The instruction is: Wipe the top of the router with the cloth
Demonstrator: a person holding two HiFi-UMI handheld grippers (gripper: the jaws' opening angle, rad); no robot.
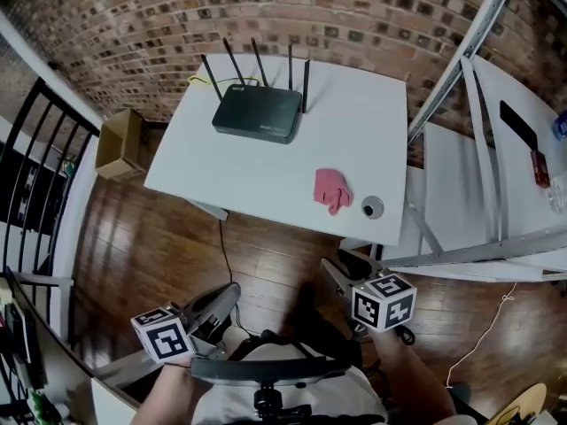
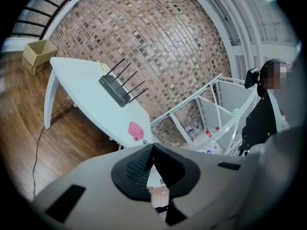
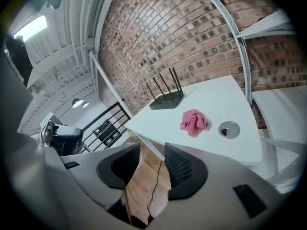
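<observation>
Sitting beside the cloth is, seemingly, a grommet.

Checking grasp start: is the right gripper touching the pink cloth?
Apart. In the right gripper view the right gripper stands open over floor; the pink cloth lies ahead on the table.

This looks like a loft-style office or studio. An exposed brick wall closes the far side above a dark wooden floor. A white table carries a router. White metal shelving stands right; a black railing and cardboard box stand left.
</observation>
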